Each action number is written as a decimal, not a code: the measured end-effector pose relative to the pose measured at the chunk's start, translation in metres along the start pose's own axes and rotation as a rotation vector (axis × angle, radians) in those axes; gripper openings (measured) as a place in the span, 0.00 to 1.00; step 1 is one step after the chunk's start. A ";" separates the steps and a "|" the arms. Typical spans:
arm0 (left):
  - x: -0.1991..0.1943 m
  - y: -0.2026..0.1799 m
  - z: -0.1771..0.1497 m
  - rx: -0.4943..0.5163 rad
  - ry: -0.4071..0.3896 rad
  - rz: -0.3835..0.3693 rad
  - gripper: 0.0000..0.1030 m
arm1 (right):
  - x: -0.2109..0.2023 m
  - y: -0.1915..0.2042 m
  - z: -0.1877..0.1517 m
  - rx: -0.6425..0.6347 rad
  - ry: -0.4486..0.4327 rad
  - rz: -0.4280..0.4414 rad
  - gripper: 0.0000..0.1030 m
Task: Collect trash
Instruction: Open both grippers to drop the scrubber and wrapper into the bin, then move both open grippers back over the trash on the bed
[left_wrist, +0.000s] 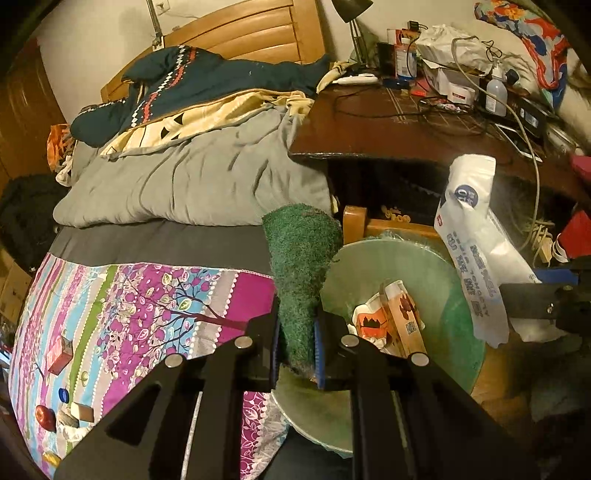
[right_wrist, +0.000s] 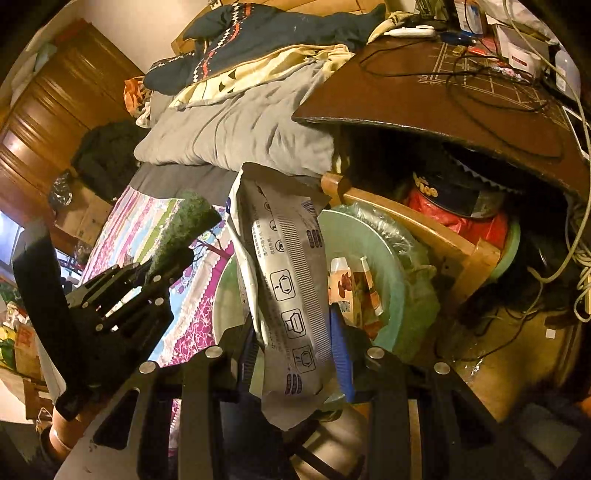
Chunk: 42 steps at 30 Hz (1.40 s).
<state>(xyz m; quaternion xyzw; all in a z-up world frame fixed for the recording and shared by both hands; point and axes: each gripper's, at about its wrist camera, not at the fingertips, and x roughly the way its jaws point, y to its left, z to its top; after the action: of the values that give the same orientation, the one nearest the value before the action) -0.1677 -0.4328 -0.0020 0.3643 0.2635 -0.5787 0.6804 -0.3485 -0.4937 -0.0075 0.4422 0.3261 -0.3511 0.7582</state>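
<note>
My left gripper (left_wrist: 297, 354) is shut on a green scouring pad (left_wrist: 301, 266), which stands upright beside the rim of the green lined trash bin (left_wrist: 458, 332). The same pad (right_wrist: 184, 225) and left gripper (right_wrist: 147, 273) show at the left of the right wrist view. My right gripper (right_wrist: 295, 350) is shut on a crumpled white plastic package (right_wrist: 284, 280) with printed icons, held over the bin (right_wrist: 391, 266). That package (left_wrist: 476, 243) hangs at the bin's right side in the left wrist view. Inside the bin lie a small drink carton (left_wrist: 402, 317) and other wrappers.
The bed (left_wrist: 147, 295) with a floral cover carries a red box (left_wrist: 59, 354), a blue cap (left_wrist: 63, 395), an apple (left_wrist: 45, 417) and small scraps. A cluttered dark desk (left_wrist: 406, 122) overhangs the bin, a wooden chair (right_wrist: 436, 236) stands behind it, and cables (right_wrist: 576, 258) hang at right.
</note>
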 end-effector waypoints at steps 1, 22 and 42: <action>0.001 0.000 0.000 -0.002 0.002 -0.001 0.12 | 0.001 -0.001 0.001 0.005 0.001 0.001 0.36; 0.018 0.017 -0.021 -0.096 0.080 -0.078 0.69 | 0.009 -0.003 0.004 0.002 -0.022 -0.017 0.62; -0.021 0.134 -0.100 -0.403 -0.024 0.257 0.69 | 0.014 0.115 -0.005 -0.266 -0.243 0.015 0.62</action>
<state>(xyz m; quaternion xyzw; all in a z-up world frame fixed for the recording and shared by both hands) -0.0345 -0.3316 -0.0193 0.2447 0.3168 -0.4275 0.8105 -0.2476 -0.4515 0.0297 0.2949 0.2721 -0.3500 0.8465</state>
